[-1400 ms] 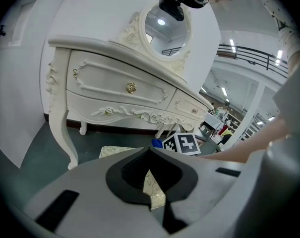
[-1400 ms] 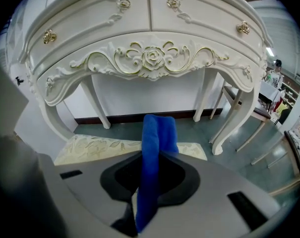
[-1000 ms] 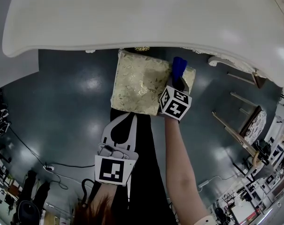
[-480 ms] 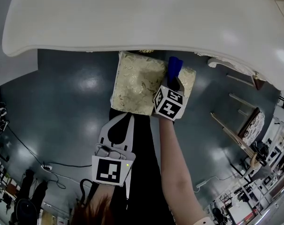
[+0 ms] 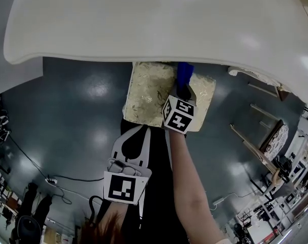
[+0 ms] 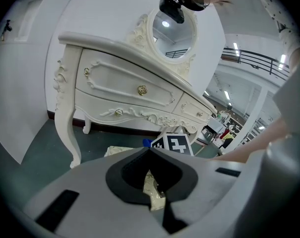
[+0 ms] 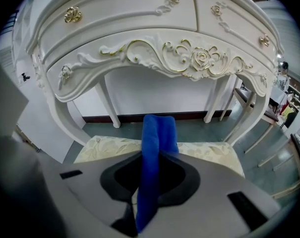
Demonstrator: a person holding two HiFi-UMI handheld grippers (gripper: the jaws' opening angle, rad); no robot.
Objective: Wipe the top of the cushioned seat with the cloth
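The right gripper [image 7: 150,157] is clamped on the blue cloth [image 7: 158,130], a folded strip jutting past the tips so its free end can drag over the cushioned seat [image 5: 146,93], which stands half under the white dressing table [image 5: 143,24]; whether cloth touches fabric is hard to tell. The left gripper [image 6: 150,151], jaws together on nothing, hangs by the seat's near edge, probably to stay clear of the wiping path

Ornate white dressing table [image 7: 189,58]; glossy dark floor [image 5: 82,111].
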